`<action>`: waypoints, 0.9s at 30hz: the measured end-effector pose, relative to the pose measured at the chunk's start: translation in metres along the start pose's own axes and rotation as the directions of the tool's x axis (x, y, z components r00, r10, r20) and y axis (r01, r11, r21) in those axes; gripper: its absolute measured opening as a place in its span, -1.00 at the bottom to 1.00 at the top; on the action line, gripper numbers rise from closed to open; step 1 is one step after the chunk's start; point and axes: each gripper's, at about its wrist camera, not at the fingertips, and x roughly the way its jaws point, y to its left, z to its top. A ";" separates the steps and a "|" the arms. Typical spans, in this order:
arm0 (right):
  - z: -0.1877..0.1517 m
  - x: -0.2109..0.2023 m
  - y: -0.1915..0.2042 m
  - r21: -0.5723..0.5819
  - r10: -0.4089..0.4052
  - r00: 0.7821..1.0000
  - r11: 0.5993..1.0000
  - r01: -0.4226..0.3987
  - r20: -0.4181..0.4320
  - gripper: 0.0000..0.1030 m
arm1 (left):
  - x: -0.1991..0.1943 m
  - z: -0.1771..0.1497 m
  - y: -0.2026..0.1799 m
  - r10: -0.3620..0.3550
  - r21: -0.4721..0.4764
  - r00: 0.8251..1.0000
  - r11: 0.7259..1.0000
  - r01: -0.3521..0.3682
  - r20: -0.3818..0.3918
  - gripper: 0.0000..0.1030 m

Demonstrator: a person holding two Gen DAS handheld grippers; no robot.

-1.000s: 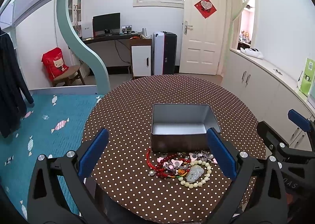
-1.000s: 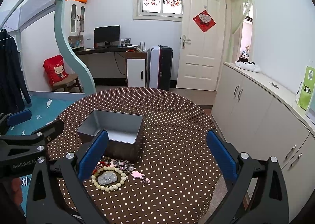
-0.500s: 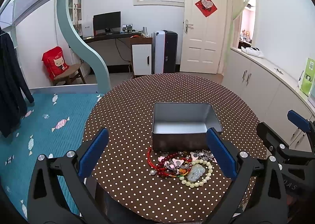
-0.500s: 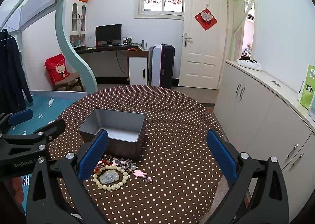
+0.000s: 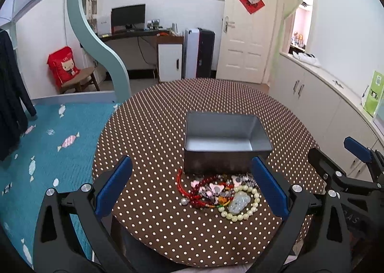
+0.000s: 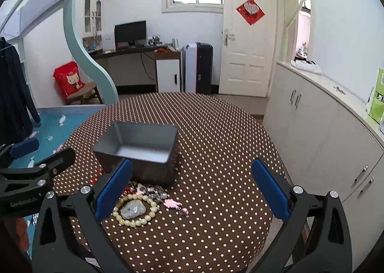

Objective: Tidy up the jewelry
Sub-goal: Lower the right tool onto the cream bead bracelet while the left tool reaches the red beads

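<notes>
Both tongs (image 5: 192, 189) (image 6: 192, 187) hover wide apart—level—over jewelry (image 5: 217, 192) beside tin (image 5: 225, 143).

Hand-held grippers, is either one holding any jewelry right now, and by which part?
Nothing is held. The left hand-held gripper and right hand-held gripper are both open above the table, and the jewelry pile lies beside the metal tin.

Over the last second the view from the left tool (image 5: 192, 186) has shifted slightly: the metal box (image 5: 225, 143) and the jewelry pile (image 5: 218, 192) sit a little lower in it. In the right tool's (image 6: 190, 185) view, the box (image 6: 140, 145) and pale bead bracelet (image 6: 135, 209) have slid rightward and lower, the pile now nearer its left finger (image 6: 112, 191).
</notes>
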 end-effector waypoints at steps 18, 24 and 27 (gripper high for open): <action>-0.048 0.046 0.005 0.055 0.175 0.972 0.984 -0.169 -0.154 0.79 | 0.064 -0.032 0.022 -0.023 -0.023 0.970 1.000 0.018 -0.243 0.90; -0.061 0.062 0.013 0.055 0.220 0.944 0.976 -0.213 -0.247 0.01 | 0.076 -0.040 0.030 -0.044 -0.036 0.956 0.999 0.035 -0.290 0.90; -0.061 0.067 0.015 0.062 0.240 0.931 0.971 -0.232 -0.276 -0.23 | 0.081 -0.041 0.032 -0.066 -0.045 0.950 0.997 0.055 -0.304 0.90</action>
